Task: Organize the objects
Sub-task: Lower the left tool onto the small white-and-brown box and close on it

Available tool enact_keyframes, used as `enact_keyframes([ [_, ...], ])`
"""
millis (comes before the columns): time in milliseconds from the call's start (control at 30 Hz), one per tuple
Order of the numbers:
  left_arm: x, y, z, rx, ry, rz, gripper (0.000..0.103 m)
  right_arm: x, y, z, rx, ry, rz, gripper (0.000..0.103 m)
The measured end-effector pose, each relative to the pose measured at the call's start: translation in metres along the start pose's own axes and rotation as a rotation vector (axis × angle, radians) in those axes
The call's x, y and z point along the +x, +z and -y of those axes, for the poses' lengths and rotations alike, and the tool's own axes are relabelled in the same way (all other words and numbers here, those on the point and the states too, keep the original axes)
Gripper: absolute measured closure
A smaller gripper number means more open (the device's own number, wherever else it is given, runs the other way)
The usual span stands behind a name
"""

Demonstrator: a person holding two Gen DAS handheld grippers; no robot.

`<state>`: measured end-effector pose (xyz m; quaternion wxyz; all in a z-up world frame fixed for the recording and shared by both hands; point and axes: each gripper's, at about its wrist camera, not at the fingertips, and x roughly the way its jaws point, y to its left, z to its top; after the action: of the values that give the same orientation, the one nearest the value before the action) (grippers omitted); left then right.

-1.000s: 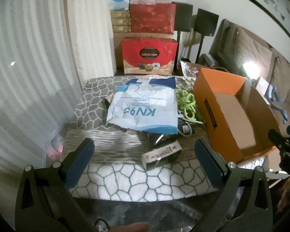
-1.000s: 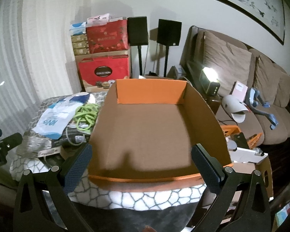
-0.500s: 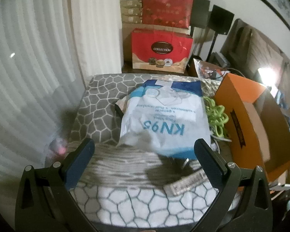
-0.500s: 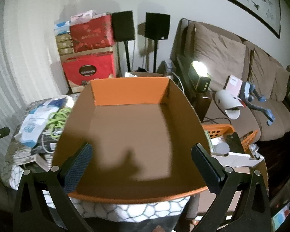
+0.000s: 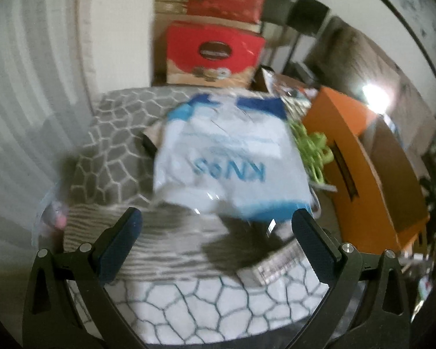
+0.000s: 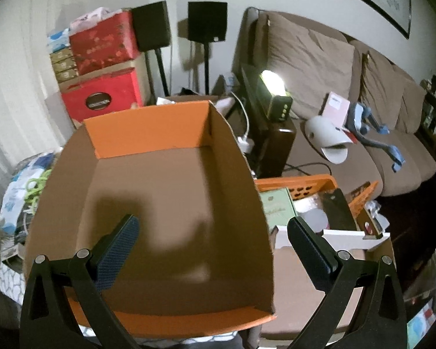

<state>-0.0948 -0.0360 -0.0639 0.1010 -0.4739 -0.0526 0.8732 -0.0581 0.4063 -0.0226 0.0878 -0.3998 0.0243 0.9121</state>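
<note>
A white and blue KN95 mask bag (image 5: 232,163) lies on the grey patterned cloth (image 5: 113,145), just beyond my open, empty left gripper (image 5: 215,229). A green cord (image 5: 314,148) lies to its right, and a small flat box (image 5: 276,264) sits near the right finger. The empty orange cardboard box (image 5: 363,168) stands at the right; in the right wrist view the box (image 6: 160,197) fills the middle, under my open, empty right gripper (image 6: 212,241). The bag (image 6: 14,197) and cord (image 6: 35,186) show at its left.
Red gift boxes (image 5: 215,49) are stacked behind the table by the curtain. An orange crate with clutter (image 6: 314,203) stands right of the box. A brown sofa (image 6: 348,93), a lit lamp (image 6: 273,87) and two speakers (image 6: 206,26) are behind.
My left gripper has moved forward toward the KN95 bag, which now looms larger. My right gripper has moved in over the orange box and turned to the right.
</note>
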Motion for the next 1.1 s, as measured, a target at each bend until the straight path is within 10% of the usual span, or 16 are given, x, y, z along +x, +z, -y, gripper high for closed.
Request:
enact_keyframes([
  [600,0.016,-0.04,0.048,0.244,-0.083,-0.061,0.012,0.037,-0.005,0.038,0.065,0.028,-0.109,0.008],
  [833,0.023,-0.044,0.059,0.313,-0.099,-0.058,0.031,0.041,-0.005,0.041,0.064,0.057,-0.143,0.014],
  [1033,0.021,-0.051,0.065,0.369,-0.097,-0.045,0.052,0.048,-0.008,0.04,0.045,0.079,-0.193,0.044],
  [1100,0.019,-0.053,0.065,0.38,-0.103,-0.043,0.06,0.05,-0.009,0.04,0.038,0.083,-0.21,0.068],
])
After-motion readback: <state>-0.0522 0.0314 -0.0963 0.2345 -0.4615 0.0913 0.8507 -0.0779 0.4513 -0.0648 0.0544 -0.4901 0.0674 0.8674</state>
